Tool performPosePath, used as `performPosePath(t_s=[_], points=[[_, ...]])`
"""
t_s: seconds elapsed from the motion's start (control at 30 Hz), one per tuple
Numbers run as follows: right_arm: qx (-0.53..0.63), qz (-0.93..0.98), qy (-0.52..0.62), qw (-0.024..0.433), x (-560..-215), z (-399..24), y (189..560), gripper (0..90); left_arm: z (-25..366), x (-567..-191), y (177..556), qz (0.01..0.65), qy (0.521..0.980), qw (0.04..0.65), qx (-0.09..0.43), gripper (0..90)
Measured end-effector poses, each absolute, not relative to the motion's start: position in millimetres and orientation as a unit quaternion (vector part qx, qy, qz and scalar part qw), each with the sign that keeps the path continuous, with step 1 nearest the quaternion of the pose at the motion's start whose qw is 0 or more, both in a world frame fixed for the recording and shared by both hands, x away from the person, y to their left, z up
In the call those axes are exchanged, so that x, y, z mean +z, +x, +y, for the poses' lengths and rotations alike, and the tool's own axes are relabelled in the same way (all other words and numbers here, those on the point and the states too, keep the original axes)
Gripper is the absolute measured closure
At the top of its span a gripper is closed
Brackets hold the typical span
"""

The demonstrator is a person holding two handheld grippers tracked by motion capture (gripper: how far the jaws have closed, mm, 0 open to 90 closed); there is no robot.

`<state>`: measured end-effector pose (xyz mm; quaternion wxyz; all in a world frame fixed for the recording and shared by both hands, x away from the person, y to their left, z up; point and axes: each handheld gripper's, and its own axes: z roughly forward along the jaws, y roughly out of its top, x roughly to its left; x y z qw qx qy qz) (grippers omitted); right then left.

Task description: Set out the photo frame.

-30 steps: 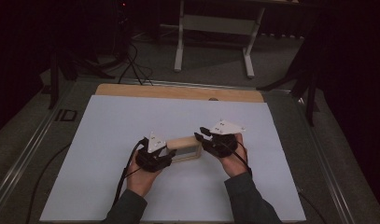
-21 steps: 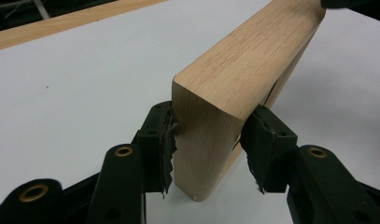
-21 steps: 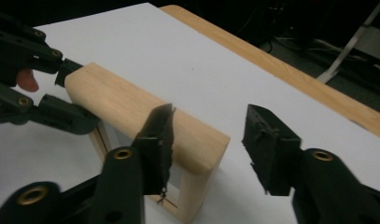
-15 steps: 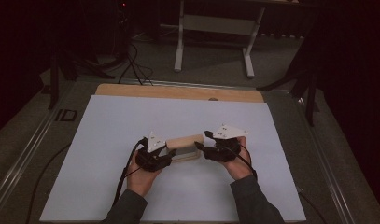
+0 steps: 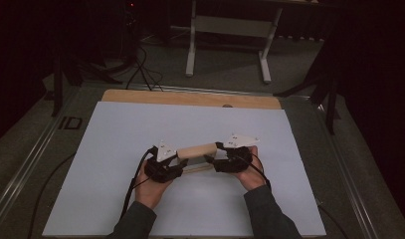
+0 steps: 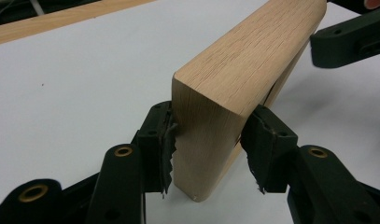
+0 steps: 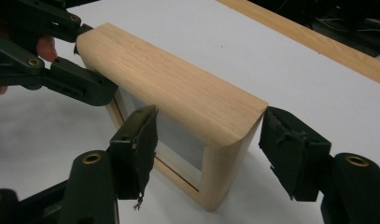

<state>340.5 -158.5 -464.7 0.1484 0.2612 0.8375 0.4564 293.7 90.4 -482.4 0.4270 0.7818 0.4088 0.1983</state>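
A light wooden frame (image 5: 196,150) with a pale inner panel stands on its long edge near the middle of the white table top (image 5: 140,124). My left gripper (image 5: 179,159) is shut on the frame's left end; in the left gripper view both pads (image 6: 165,142) press the wood (image 6: 234,70). My right gripper (image 5: 214,159) is at the frame's right end. In the right gripper view its jaws stand open around that end (image 7: 178,93), with a clear gap at the right pad (image 7: 290,149). The left gripper's jaws (image 7: 71,79) show at the far end.
A wooden strip (image 5: 190,98) runs along the table's far edge. Beyond it stand a metal stand's legs (image 5: 229,45) and floor cables (image 5: 140,69). Cables trail from both grippers toward the person.
The right gripper has shifted slightly toward the person at the frame's right end. The frame and the left gripper have barely moved.
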Motion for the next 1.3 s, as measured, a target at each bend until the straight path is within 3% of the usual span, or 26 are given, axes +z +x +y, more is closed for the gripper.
performPosePath(t_s=[0.33,1.3], points=[[0.454,0.841,0.257,0.144,-472,-151,346,31.8,90,-484,296,0.404,0.784,0.426,0.202,53.9],[0.444,0.839,0.267,0.167,-475,-151,348,42.9,90,-478,315,0.362,0.803,0.421,0.215,51.2]])
